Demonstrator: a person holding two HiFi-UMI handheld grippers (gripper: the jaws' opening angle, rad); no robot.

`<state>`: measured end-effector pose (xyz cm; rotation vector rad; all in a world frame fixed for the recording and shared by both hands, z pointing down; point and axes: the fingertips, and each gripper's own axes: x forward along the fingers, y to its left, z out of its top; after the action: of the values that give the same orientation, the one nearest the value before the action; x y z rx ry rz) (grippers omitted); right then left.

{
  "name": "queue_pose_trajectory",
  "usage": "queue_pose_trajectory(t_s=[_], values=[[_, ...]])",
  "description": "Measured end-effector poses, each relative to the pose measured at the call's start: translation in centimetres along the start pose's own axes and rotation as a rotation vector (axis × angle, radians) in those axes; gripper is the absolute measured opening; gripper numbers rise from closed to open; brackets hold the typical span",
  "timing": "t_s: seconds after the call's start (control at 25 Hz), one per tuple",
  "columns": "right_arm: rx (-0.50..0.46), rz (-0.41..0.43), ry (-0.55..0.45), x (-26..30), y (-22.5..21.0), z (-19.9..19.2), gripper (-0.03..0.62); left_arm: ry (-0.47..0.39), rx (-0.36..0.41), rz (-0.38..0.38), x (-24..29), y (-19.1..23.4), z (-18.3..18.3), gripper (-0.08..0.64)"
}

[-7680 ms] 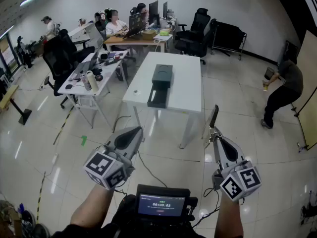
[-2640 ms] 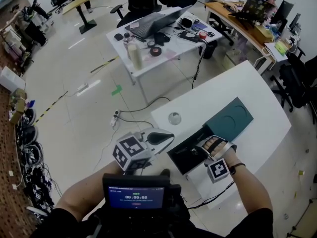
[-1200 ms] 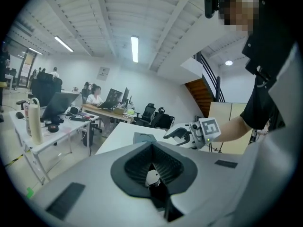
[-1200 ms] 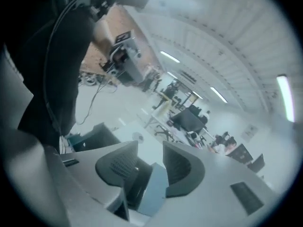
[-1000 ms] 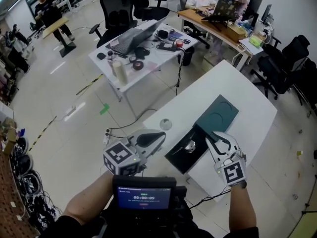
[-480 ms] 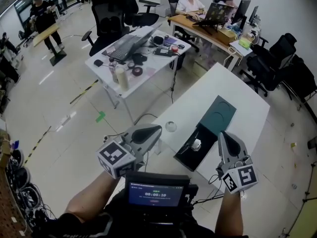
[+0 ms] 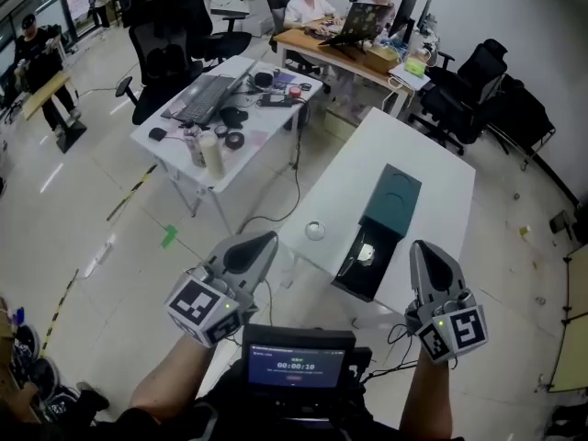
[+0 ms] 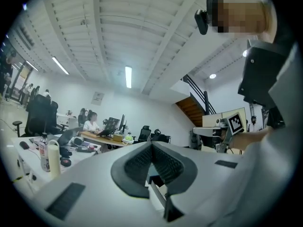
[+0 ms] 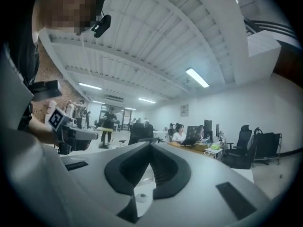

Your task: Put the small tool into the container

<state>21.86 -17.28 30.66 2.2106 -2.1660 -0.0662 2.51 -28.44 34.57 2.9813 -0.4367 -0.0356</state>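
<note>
On the white table [image 7: 432,191] lies a dark green container [image 7: 391,198] with its black tray [image 7: 353,272] pulled out toward me. Inside that tray rests a small silvery tool [image 7: 366,253]. My right gripper [image 7: 424,245] is shut and empty, held in the air short of the table's near edge, apart from the tray. At the left my left gripper [image 7: 265,238] is likewise shut and empty, off the table. The left gripper view has the left gripper [image 8: 151,146] with its pads pressed together, and the right gripper view has the same for the right gripper [image 9: 151,146].
A small clear round thing [image 7: 315,231] sits on the table left of the tray. A second desk [image 7: 220,108] with a keyboard, bottles and cables stands at the left, with office chairs [image 7: 464,85] and seated people beyond. A screen unit [image 7: 295,367] hangs at my chest.
The right gripper's jaws, open beside the tray a second ago, have shut and drawn back from the table. The tool stays in the tray. The view has pulled away from the table.
</note>
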Motion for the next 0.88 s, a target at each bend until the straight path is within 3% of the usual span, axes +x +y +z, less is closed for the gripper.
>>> queue_pose_trajectory(t_s=[0.12,0.36,0.56,0.88], values=[[0.053,-0.075,0.023,-1.7,2.0,0.1,0.014,0.000,0.020,-0.041,-2.0,0.5,0.0,0.028],[0.053,-0.182,0.071,-5.7,5.3,-1.2,0.014,0.017,-0.001,-0.125,-3.0,0.2,-2.2,0.026],[0.054,-0.248,0.060,-11.8,7.3,0.3,0.014,0.015,-0.004,-0.205,-5.4,-4.6,-1.5,0.026],[0.059,-0.256,0.008,-22.1,10.5,0.6,0.014,0.051,0.010,-0.218,-10.8,-13.2,-2.6,0.026]])
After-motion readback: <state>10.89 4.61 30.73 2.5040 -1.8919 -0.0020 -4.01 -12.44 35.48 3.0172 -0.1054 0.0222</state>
